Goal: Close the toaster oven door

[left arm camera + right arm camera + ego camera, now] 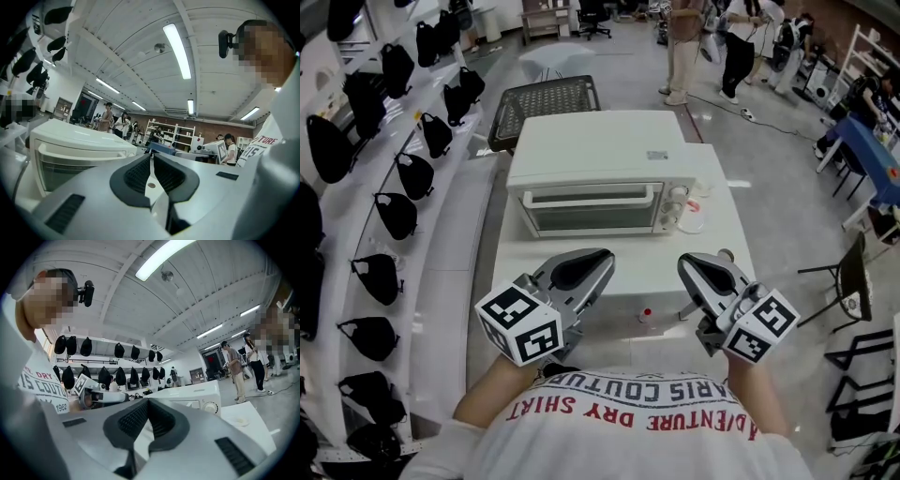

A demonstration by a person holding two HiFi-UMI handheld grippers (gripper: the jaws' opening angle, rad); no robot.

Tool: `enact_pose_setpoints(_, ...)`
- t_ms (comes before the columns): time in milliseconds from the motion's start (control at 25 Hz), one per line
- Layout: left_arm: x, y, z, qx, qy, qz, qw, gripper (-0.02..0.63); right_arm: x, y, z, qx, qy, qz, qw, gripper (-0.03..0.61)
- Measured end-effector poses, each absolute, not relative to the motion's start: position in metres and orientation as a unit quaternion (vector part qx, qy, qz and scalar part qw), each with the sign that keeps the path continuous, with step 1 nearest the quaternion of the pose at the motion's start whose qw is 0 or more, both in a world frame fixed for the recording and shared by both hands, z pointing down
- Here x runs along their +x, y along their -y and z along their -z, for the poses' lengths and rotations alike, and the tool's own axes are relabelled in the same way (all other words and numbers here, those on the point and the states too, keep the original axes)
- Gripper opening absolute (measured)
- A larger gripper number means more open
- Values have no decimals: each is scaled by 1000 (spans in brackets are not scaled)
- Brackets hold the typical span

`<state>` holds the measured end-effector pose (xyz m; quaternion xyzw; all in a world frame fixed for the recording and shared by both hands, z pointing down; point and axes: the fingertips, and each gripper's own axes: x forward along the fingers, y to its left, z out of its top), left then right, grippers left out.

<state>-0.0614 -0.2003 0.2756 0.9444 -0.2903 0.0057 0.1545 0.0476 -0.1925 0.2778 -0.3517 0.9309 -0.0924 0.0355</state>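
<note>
A white toaster oven [600, 173] stands on the white table [619, 272] with its glass door up and flush against the front, its handle [591, 198] along the top of the door. The oven [70, 150] also fills the left of the left gripper view and shows as the oven [197, 399] behind the right jaws. My left gripper [602, 261] hangs near the table's front edge, jaws shut with nothing between them. My right gripper [689, 265] is beside it, also shut and empty. Both are well short of the oven.
Black caps [398, 173] hang on a white rack along the left. A black wire rack [546, 101] lies on the floor behind the table. People [684, 47] stand at the back. A dark chair [848, 277] is to the right. A small white dish [692, 222] sits by the oven's knobs.
</note>
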Motion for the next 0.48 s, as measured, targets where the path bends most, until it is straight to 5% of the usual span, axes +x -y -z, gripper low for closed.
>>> enact_pose_setpoints(480, -60, 211, -277, 944, 289, -10, 161, 48, 51, 198, -279, -357, -929, 92, 34, 21)
